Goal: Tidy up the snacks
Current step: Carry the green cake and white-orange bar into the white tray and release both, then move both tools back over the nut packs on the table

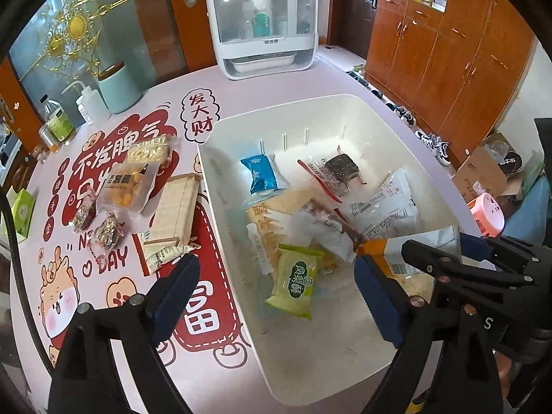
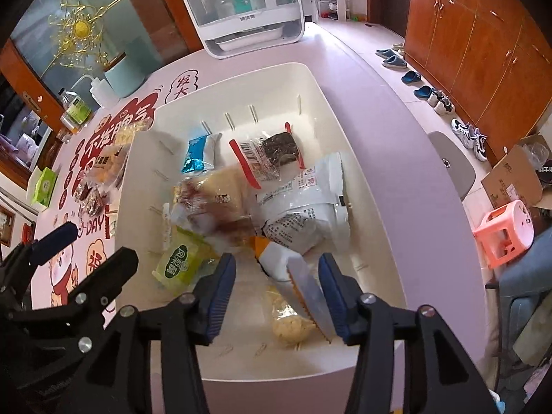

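A smooth white plastic bin (image 1: 345, 110) with ribbed inner walls is seen on the printed tabletop (image 1: 145, 158). Crinkled foil and film snack packets are heaped in it: a green packet (image 1: 296, 283), a blue one (image 1: 260, 172), a white bag (image 1: 386, 203). The left gripper (image 1: 276, 296) is spread wide, empty. An orange-tipped packet (image 2: 303, 283) lies against one pad of the part-open right gripper (image 2: 276, 293); a pinch cannot be confirmed.

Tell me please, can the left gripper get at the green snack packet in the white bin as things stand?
Probably yes. The left gripper is open above the white bin, and the green snack packet lies on top, uncovered, between its fingers in the left wrist view. The right gripper works farther right.
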